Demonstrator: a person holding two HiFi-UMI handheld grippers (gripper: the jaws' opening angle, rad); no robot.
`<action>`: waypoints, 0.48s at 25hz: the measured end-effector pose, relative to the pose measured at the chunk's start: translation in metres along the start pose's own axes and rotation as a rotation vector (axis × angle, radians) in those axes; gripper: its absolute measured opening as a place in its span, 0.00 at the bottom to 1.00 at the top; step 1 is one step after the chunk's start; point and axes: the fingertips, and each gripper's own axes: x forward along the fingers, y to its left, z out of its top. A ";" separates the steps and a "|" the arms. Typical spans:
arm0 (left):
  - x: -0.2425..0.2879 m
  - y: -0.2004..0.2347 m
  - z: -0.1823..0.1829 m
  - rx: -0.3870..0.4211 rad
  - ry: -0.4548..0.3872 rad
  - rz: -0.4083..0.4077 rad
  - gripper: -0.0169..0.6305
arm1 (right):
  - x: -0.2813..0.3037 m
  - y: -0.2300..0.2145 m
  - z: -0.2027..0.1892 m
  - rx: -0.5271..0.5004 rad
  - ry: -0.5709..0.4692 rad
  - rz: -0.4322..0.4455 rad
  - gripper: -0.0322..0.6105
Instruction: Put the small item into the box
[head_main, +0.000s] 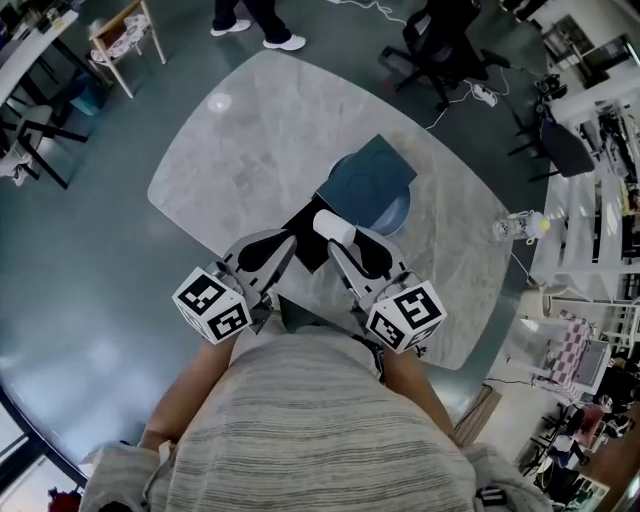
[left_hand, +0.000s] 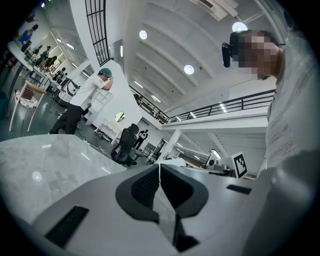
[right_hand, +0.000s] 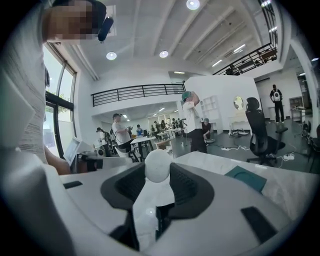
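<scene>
Grey striped shirt (head_main: 320, 420) fills the foreground, with both grippers just beyond it over the marble table (head_main: 250, 150). Right gripper (right_hand: 158, 172) pinches a small white item (head_main: 335, 228) near the teal box (head_main: 375, 180). Left gripper (left_hand: 159, 170) has its jaws pressed together on nothing.

We are seeing the right gripper (right_hand: 157, 171) covering the white ball's (right_hand: 158, 159) sides, a torso (head_main: 320, 420) hiding the table's (head_main: 250, 140) near edge, and the frame cropping a bystander's (head_main: 258, 22) upper body.
</scene>
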 end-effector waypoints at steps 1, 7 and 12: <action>0.000 0.005 0.000 -0.006 0.004 -0.004 0.06 | 0.003 -0.002 -0.002 0.004 0.009 -0.013 0.31; 0.009 0.028 0.000 -0.015 0.016 -0.021 0.06 | 0.017 -0.015 -0.019 0.008 0.067 -0.060 0.31; 0.020 0.038 -0.006 -0.033 0.023 -0.014 0.06 | 0.021 -0.022 -0.030 0.004 0.112 -0.060 0.31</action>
